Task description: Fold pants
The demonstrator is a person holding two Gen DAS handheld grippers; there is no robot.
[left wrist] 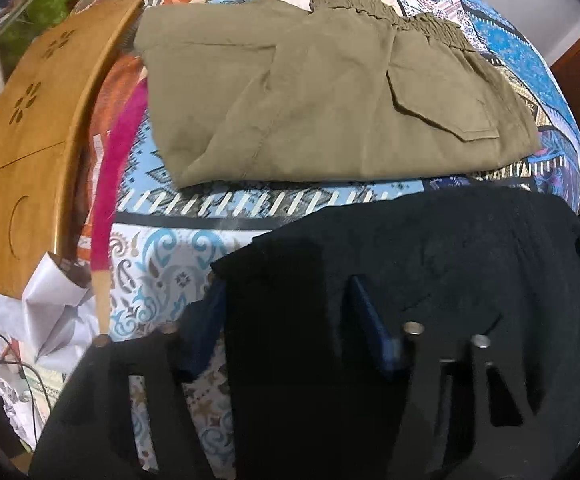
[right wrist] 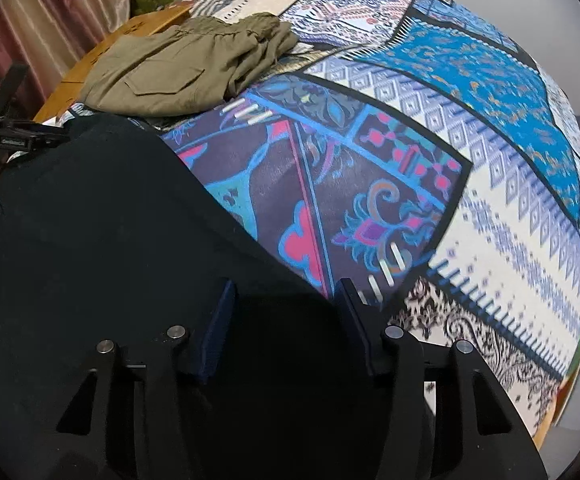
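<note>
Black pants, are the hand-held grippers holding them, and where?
Cannot be told. Both hand-held grippers, left and right, straddle edges of the black pants, fingers apart; contact isn't visible.

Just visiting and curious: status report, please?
Both grippers, left and right, open, straddling edges of black pants. Folded olive cargo pants lie beyond on patterned bedspread. Nothing blocking.

Your left gripper has a matte black frame with slotted, triangular cut-outs and two dark blue finger pads. You see round silver pins on its linkage arms. Your right gripper is built the same: black frame, navy pads, four shiny steel pins at the joints.
</note>
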